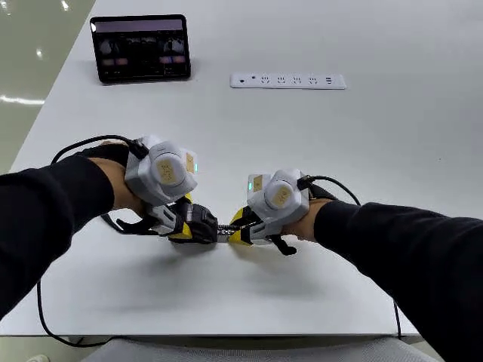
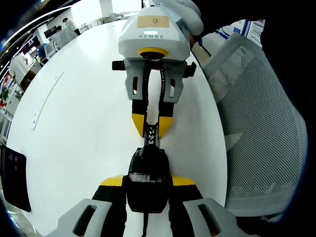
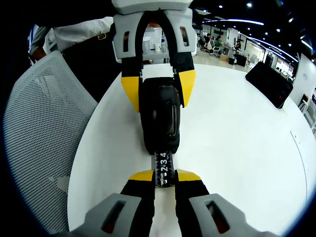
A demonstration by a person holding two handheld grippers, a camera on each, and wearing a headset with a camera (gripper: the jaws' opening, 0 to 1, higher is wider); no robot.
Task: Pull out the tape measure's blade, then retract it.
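A white tabletop (image 1: 317, 143) carries a white power strip (image 1: 288, 81), well apart from the black tape measure case (image 3: 159, 118). The left gripper (image 1: 187, 225) clamps that case. The right gripper (image 3: 164, 177), jaws nearly closed, pinches the short numbered blade (image 3: 163, 163) just beside the case.

White worktable (image 1: 249, 128) under left gripper (image 1: 189, 223). Grey mesh chair (image 2: 256, 123) off that claw's right, at table edge. Glossy pale floor (image 1: 30, 68) behind it, mirroring ceiling lights.
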